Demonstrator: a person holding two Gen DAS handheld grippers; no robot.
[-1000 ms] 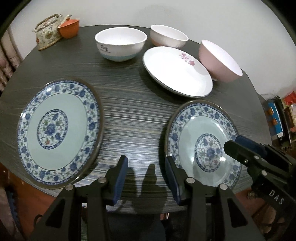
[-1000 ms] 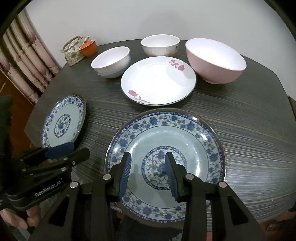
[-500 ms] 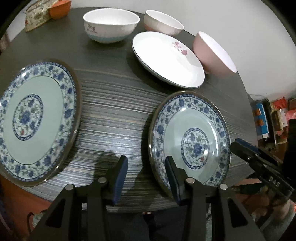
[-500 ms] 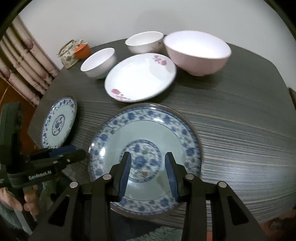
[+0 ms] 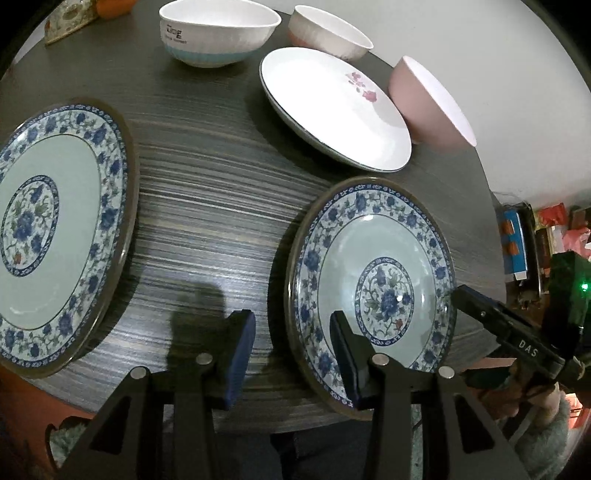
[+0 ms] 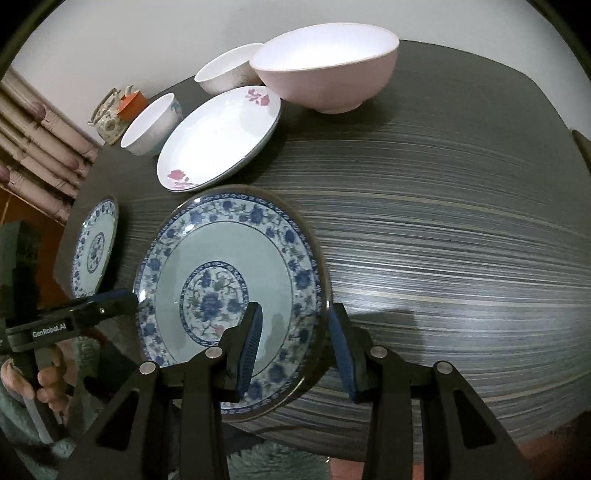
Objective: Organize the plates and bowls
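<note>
The right gripper [image 6: 293, 339] has slid across to the right edge of the near plate [image 6: 225, 266]; a second ago its half-open jaws hung over the plate's middle, and now they straddle the rim, one pad above the well and one outside, nothing pinched yet. The left gripper [image 5: 291, 350], also part open and empty, has dipped and now brackets the same plate's left rim, with its right pad over the plate and its left pad over bare table [image 5: 207, 192]. Both sides of the plate are thus covered, which looks like the set-up for lifting it, probably to stack it on the matching second plate [image 5: 48, 229] lying well apart at the left. Behind sit a white plate [image 5: 332, 110] with pink flowers, a pink bowl [image 5: 428, 103] just beside it, and two white bowls [image 5: 218, 33], none stacked yet. A teapot [image 6: 109, 114] stands at the far edge.
</note>
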